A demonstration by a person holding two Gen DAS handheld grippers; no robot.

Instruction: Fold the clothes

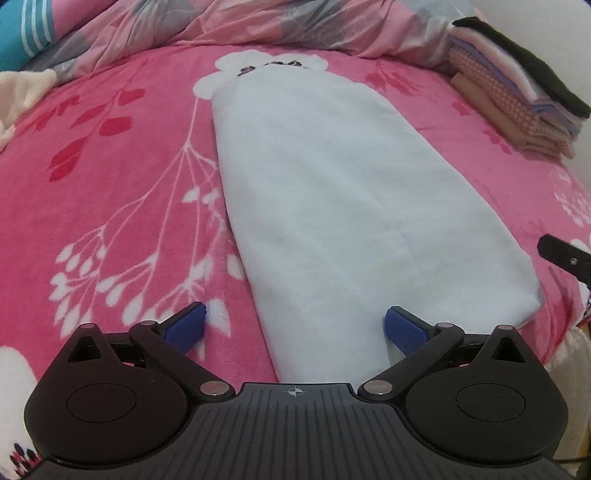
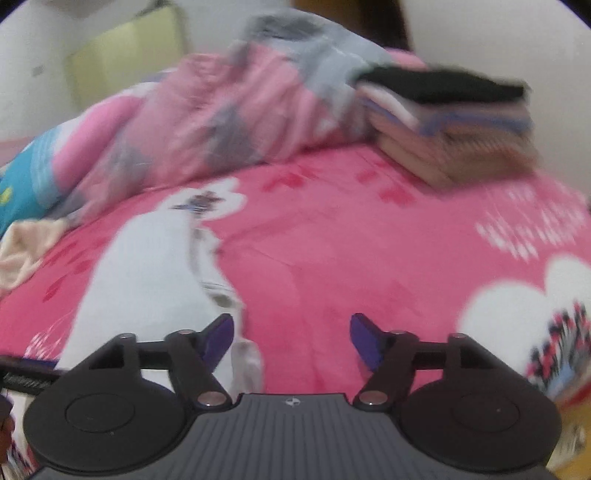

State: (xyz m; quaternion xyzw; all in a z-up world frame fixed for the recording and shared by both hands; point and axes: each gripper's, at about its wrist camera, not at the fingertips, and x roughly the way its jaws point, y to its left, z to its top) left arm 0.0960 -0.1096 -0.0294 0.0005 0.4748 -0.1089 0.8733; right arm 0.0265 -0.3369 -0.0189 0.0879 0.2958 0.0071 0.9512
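Observation:
A pale blue-white garment [image 1: 325, 192] lies folded into a long strip on the pink bed cover, running away from me. My left gripper [image 1: 295, 325] is open, its blue pads on either side of the strip's near end, with nothing held. A black piece of the right gripper [image 1: 561, 254] shows at the right edge of the left wrist view. The right wrist view is blurred. It shows the same garment [image 2: 147, 280] at the left, and my right gripper [image 2: 291, 338] open over bare pink cover beside the garment's right edge.
A stack of folded clothes [image 1: 517, 103] with a black piece on top sits at the far right [image 2: 450, 122]. A rumpled pink and grey quilt [image 1: 258, 26] lies along the back. A beige cloth [image 2: 26, 251] lies at the left. The pink floral bed cover [image 1: 110, 184] spreads all around.

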